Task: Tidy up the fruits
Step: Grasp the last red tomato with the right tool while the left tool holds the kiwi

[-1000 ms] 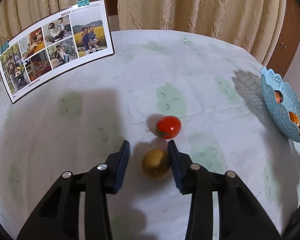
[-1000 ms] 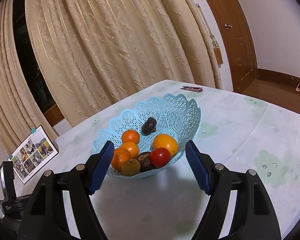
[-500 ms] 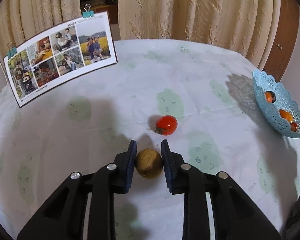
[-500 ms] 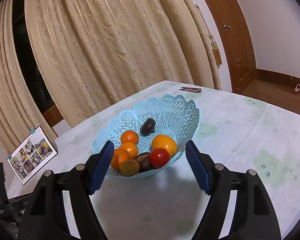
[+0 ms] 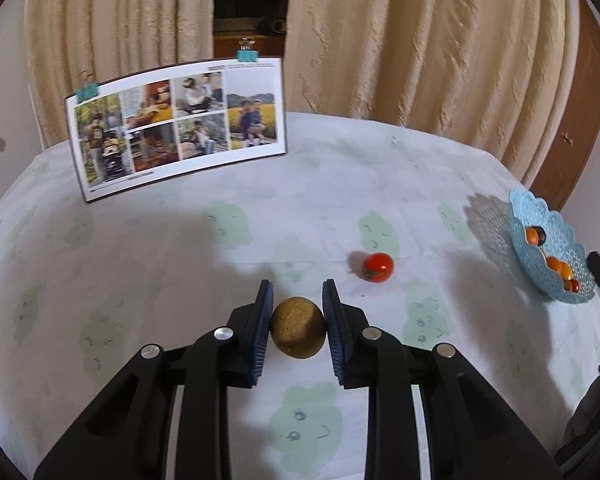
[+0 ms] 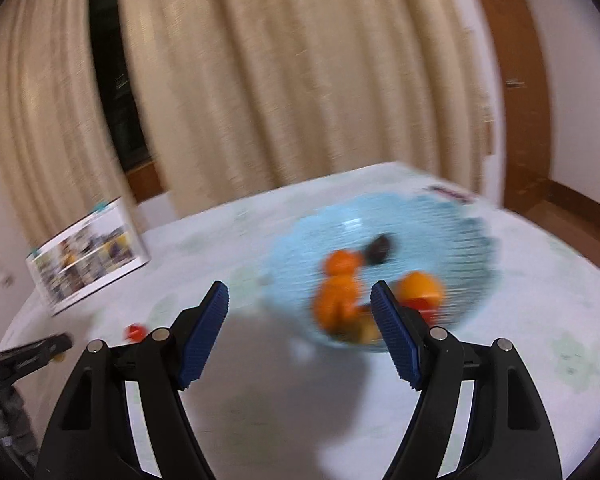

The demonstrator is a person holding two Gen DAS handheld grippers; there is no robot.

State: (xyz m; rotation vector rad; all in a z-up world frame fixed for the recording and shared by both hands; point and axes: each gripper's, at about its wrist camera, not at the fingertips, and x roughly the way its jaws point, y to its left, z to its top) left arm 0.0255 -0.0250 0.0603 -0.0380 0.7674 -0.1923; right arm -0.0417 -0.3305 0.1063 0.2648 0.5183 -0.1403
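Note:
My left gripper is shut on a brown kiwi and holds it above the table. A red tomato lies on the tablecloth to its right; it also shows small in the right wrist view. A light blue lace basket at the far right holds oranges, a tomato and dark fruit. My right gripper is open and empty, in front of the basket, which is blurred by motion.
A photo board with binder clips stands at the table's back left. Beige curtains and a wooden door are behind the round table. A small dark object lies at the far edge.
My left gripper closed on the kiwi and lifted it up and back from the tomato. My right gripper swung left, so the basket now sits to the right, blurred.

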